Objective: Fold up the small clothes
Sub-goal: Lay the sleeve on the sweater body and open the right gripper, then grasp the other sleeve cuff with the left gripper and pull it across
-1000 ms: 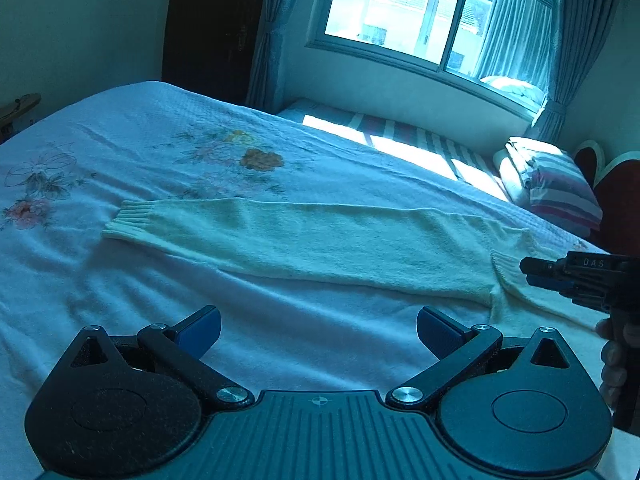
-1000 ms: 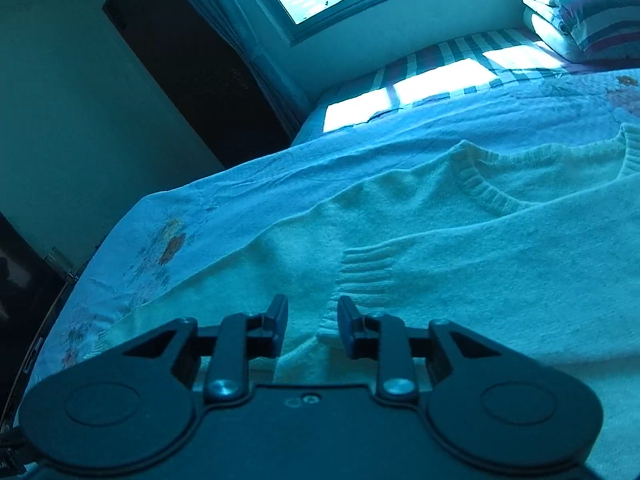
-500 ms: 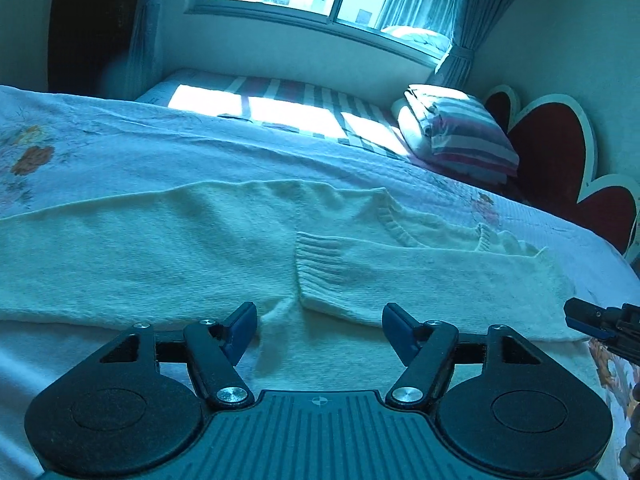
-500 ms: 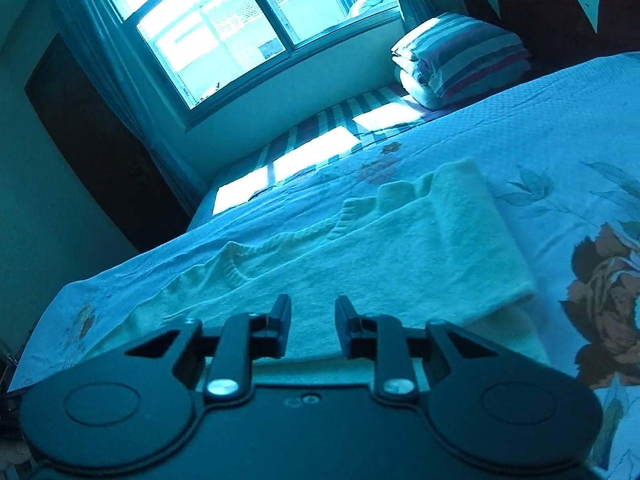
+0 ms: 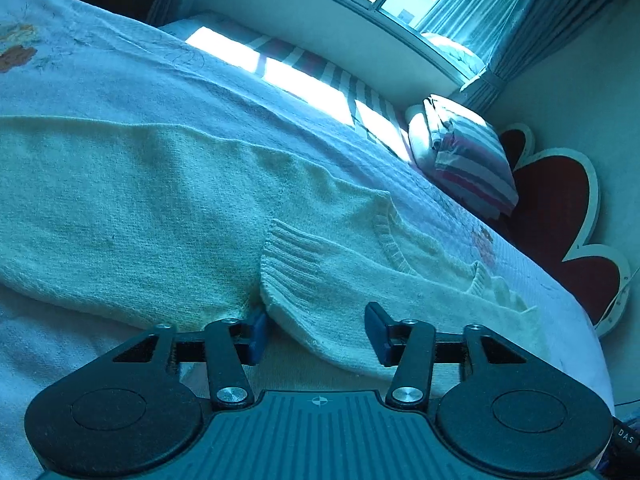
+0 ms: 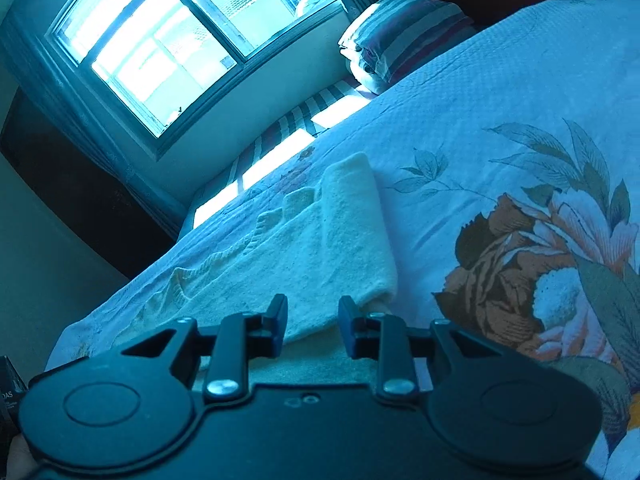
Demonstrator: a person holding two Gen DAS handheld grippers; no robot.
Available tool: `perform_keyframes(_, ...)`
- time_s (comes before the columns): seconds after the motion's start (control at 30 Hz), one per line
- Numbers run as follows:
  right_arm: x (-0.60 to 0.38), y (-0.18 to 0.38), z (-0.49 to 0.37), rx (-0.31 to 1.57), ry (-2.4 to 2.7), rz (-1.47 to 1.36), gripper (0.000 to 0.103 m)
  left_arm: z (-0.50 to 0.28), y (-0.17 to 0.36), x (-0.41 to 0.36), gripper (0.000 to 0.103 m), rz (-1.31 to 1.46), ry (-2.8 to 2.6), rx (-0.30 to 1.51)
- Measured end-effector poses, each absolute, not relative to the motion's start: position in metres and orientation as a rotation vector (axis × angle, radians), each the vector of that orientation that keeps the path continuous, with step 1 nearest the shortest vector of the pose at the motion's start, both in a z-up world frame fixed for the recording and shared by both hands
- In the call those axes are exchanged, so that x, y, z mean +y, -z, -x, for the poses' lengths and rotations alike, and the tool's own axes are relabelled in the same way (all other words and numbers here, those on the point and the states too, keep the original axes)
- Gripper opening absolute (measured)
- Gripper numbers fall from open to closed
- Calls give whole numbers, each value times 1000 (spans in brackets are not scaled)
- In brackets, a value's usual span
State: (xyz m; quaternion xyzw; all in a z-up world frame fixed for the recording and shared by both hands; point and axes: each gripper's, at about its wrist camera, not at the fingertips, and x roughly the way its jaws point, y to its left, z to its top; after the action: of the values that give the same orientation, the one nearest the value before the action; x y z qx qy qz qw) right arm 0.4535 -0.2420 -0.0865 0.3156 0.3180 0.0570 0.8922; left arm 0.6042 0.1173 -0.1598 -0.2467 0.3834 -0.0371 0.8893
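Closing left claw (image 5: pixel 316 330) was brought astride sweater (image 5: pixel 132 216) cuff, not yet clamped; right claw (image 6: pixel 313 326), narrowly parted, was positioned at folded edge. Cross-fold judged next.

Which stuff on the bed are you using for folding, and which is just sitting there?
For the folding:
- cream sweater
- its folded-over sleeve cuff
- left gripper
- right gripper

Just there:
- striped pillow
- flowered bedspread
- red headboard
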Motion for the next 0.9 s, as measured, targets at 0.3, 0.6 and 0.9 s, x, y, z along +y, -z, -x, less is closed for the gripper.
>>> perform_keyframes(0.3,-262,105,-459,675,-134,-846,31,-608,154,124,4,488,79,714)
perform_keyframes(0.6,-284,108,-446,601,-101,-949,34,-621,160,146,4,421,64,775)
perform_keyframes(0.9,-261,103,-472,671,-32,-704,25,-614,164,144,4,379,83,757)
